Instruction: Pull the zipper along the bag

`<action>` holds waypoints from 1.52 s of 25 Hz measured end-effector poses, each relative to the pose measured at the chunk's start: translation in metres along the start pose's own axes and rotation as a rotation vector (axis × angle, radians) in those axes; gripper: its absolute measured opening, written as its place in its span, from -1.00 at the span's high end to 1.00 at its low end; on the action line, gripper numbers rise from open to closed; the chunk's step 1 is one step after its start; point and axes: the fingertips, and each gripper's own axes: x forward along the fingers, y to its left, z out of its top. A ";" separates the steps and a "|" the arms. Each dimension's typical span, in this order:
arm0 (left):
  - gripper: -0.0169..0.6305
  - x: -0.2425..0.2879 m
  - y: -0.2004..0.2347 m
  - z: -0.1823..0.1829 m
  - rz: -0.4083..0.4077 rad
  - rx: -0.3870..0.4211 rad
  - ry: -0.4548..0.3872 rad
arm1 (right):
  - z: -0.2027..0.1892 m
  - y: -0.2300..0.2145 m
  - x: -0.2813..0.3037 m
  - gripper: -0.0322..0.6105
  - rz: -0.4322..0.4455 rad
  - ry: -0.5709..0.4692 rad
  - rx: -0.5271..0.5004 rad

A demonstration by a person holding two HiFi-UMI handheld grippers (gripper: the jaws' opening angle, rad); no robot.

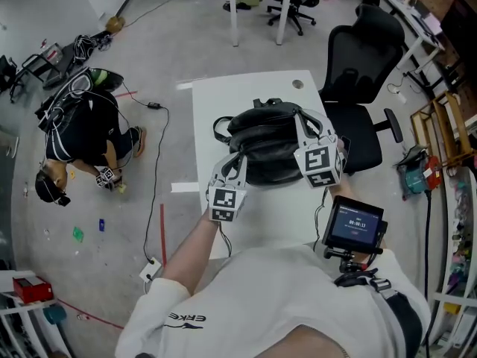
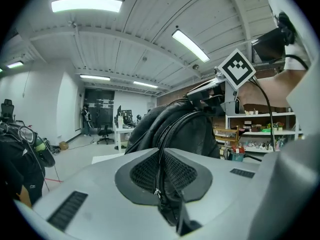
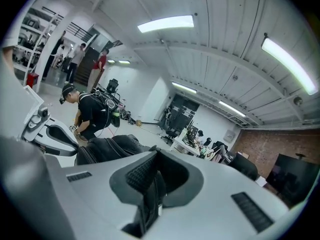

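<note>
Jaws of left gripper (image 2: 162,179) and right gripper (image 3: 152,184) pinch bag (image 1: 268,136) (black).

A shared lab-cum-office: bare concrete floor (image 1: 171,43) trailing cables (image 1: 155,106), white tables (image 1: 223,103), black office chairs (image 1: 358,73), stocked shelves (image 2: 255,129) (contents too small to tell), strip lights (image 2: 86,5), a brick wall (image 3: 260,149).

"Anything you can read from up there?"

"The small screen (image 1: 356,224) by my right side shows a timer, 00:00:11. The print above it is too small to read. My white sleeve (image 1: 182,319) says ERKE in black."

"And on the tongs?"

"Just square black-and-white markers (image 1: 225,203), one on each cube."
</note>
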 end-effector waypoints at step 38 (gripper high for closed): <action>0.92 0.015 0.010 0.022 -0.018 0.054 -0.030 | 0.045 -0.046 -0.003 0.89 -0.033 -0.128 0.121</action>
